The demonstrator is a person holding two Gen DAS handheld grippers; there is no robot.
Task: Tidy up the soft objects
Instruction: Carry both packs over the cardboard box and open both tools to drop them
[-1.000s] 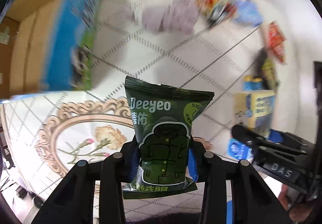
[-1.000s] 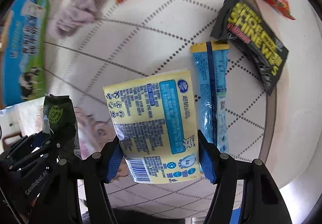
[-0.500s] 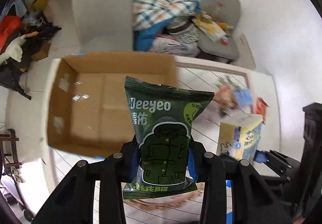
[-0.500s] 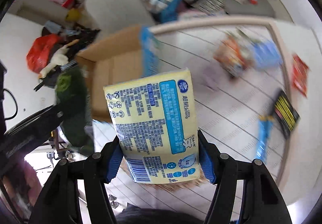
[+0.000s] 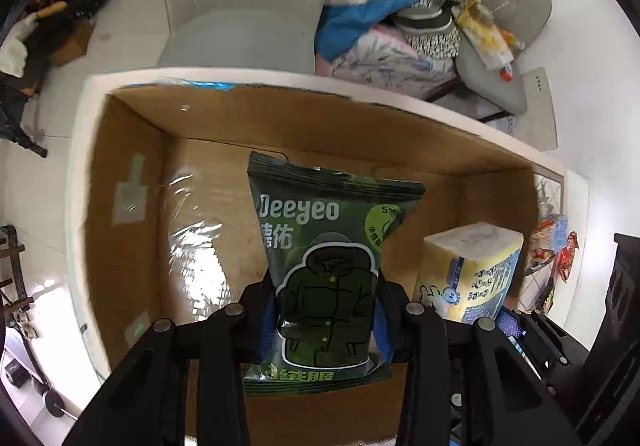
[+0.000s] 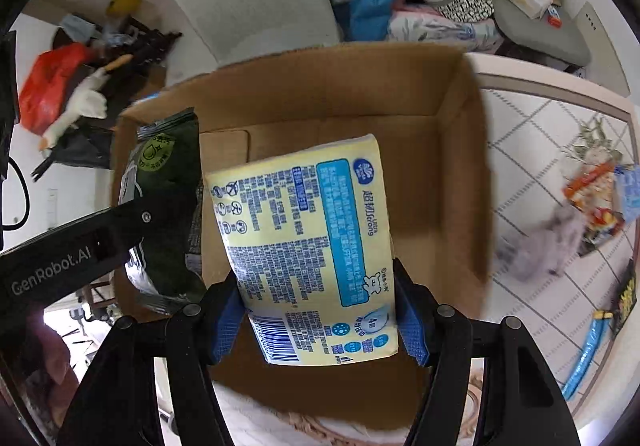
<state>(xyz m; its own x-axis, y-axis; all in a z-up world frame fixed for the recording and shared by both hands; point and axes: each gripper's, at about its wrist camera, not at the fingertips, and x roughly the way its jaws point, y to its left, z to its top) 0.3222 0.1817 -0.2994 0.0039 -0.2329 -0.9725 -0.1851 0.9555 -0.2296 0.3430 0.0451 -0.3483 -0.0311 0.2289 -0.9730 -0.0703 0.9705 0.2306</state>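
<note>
My left gripper (image 5: 326,320) is shut on a dark green Deeyeo pack (image 5: 326,270) and holds it upright over the open cardboard box (image 5: 132,181). My right gripper (image 6: 316,320) is shut on a yellow and blue tissue pack (image 6: 308,246), also held over the box (image 6: 452,165). The tissue pack shows at the right in the left wrist view (image 5: 472,270). The green pack shows at the left in the right wrist view (image 6: 168,205), with the left gripper body (image 6: 72,250) on it. The box floor is bare.
The box stands on a white patterned table (image 6: 532,149). Snack packets (image 6: 596,189), a grey fluffy cloth (image 6: 552,246), a blue tube pack (image 6: 588,354) and a black and yellow bag (image 6: 626,294) lie at its right. Chairs with piled clothes (image 5: 400,5) stand behind.
Both grippers have swung from the table's middle to over the open box, each still holding its pack. The box now fills both views.
</note>
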